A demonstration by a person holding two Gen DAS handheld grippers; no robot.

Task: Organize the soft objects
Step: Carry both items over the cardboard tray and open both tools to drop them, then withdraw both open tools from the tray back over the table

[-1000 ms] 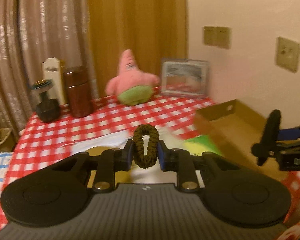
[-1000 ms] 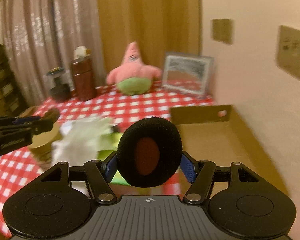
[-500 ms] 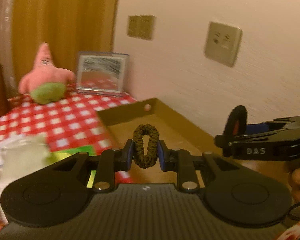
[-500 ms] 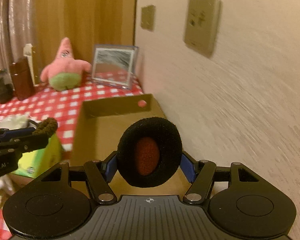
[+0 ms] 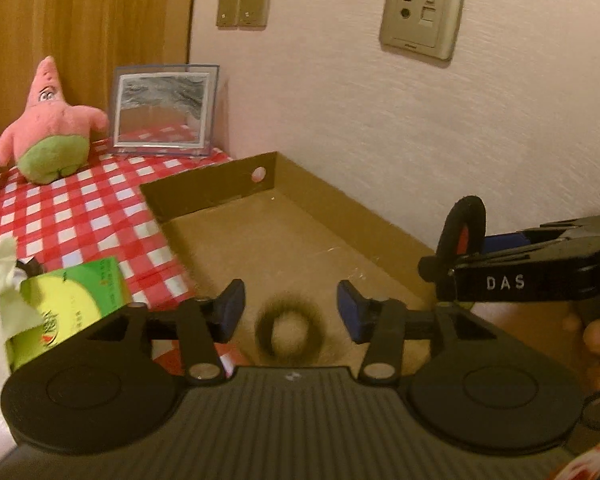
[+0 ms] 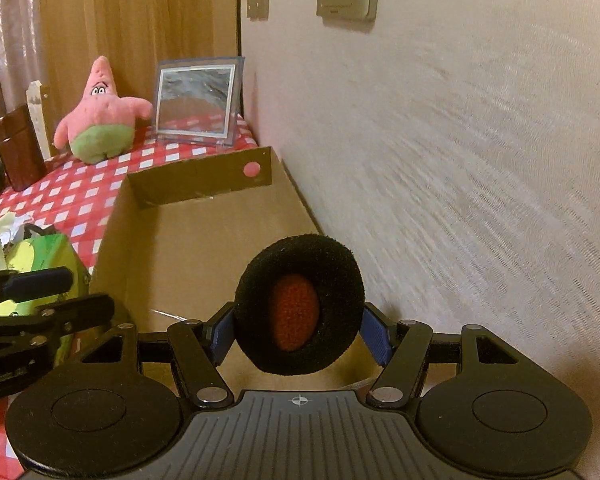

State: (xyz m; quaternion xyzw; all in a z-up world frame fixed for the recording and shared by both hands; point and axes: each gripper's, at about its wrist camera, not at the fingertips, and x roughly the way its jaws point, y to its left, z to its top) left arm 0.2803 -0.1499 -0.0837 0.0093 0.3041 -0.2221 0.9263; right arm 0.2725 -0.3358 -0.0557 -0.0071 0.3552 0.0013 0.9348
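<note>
A dark braided hair tie (image 5: 263, 334) shows blurred in the air just below my left gripper (image 5: 290, 296), over the open cardboard box (image 5: 260, 248). The left jaws are opening and their blue pads stand clear of the tie. My right gripper (image 6: 298, 330) is shut on a round black foam ear pad (image 6: 300, 264) with a red centre, held upright above the same box (image 6: 188, 248) close to the wall. From the left wrist view, the right gripper (image 5: 460, 256) and its ear pad (image 5: 466, 216) appear at the right edge. The left gripper (image 6: 60, 292) appears at the left in the right wrist view.
A pink starfish plush (image 5: 48, 128) and a framed mirror (image 5: 164, 112) stand at the back of the red-checked tablecloth (image 5: 80, 216). A green tissue pack (image 5: 68, 312) lies left of the box. A brown jar (image 6: 18, 156) stands far left. The wall (image 6: 460, 160) runs along the box's right side.
The left jaws have gone from shut on the hair tie to spread apart, and the tie has dropped out of them. Both grippers swung right, from over the tablecloth to over the box.
</note>
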